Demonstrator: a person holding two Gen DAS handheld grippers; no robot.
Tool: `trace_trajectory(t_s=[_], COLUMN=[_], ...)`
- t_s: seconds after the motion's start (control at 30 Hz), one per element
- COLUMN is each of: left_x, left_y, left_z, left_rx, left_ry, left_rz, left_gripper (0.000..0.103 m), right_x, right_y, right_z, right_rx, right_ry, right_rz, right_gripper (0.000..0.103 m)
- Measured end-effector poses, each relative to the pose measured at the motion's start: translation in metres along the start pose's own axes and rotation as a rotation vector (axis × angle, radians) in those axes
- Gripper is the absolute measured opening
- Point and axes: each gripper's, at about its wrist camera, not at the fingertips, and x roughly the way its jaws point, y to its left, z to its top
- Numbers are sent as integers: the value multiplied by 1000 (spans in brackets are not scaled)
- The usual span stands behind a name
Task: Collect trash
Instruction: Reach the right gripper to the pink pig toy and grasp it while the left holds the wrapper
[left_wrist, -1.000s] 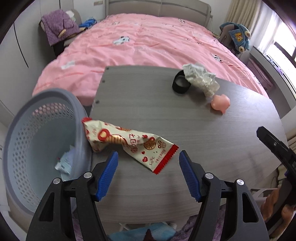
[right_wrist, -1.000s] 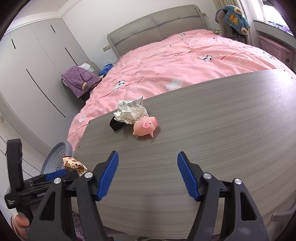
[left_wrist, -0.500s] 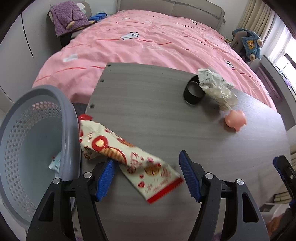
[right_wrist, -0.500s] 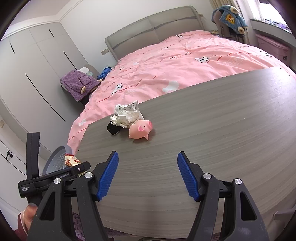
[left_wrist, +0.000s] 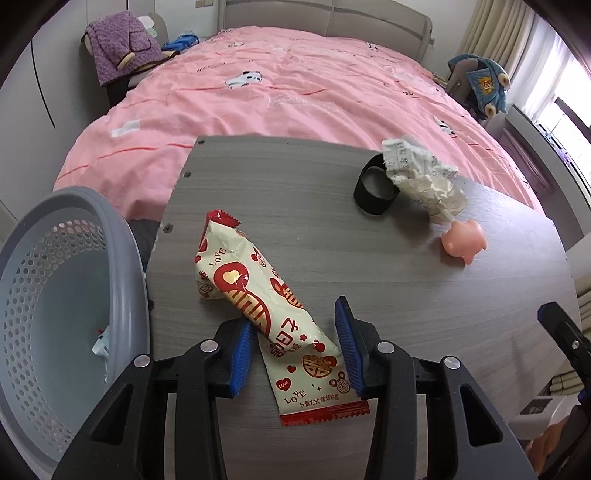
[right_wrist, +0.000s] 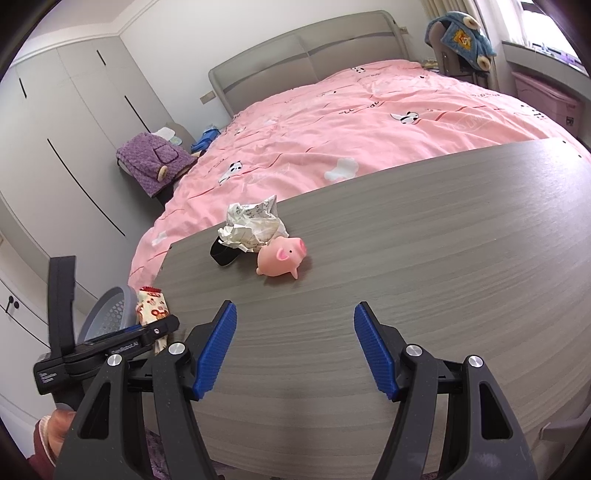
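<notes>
A cream and red snack wrapper (left_wrist: 258, 295) lies on the grey table (left_wrist: 288, 192) near its left edge. My left gripper (left_wrist: 295, 350) is closing around the wrapper's lower half, and both blue pads touch its sides, which buckle upward. A grey perforated basket (left_wrist: 122, 236) stands just left of the table with a scrap of trash (left_wrist: 101, 343) inside. Crumpled paper (left_wrist: 424, 181) lies at the table's far side. My right gripper (right_wrist: 295, 347) hovers open over bare table, with nothing between its fingers. From there the wrapper (right_wrist: 151, 306) shows at the left.
A black ring (left_wrist: 373, 192) and a pink pig toy (left_wrist: 463, 242) sit beside the crumpled paper. A bed with a pink cover (left_wrist: 295, 92) runs along the table's far edge. A person's hand (right_wrist: 55, 424) holds the left gripper.
The left gripper moved forward over the wrapper and its jaws narrowed onto it; the wrapper swung to point away from me. The right gripper has stayed still and open.
</notes>
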Motion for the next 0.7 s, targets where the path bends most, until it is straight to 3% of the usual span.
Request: trace_trajectory(t_s=[0.5,0.7], left_x=[-57,-64], left_y=[-11,-11], left_z=[1,-1], left_rx=[117,138], left_ry=[-204,-227], left_rz=[70,69], left_gripper=[41,41], right_x=[62,89], right_y=[25,34], right_z=[24,33], right_rx=[-122,-158], right_ry=[33,62], right_rz=[-98,-139], right_gripper=[65,65])
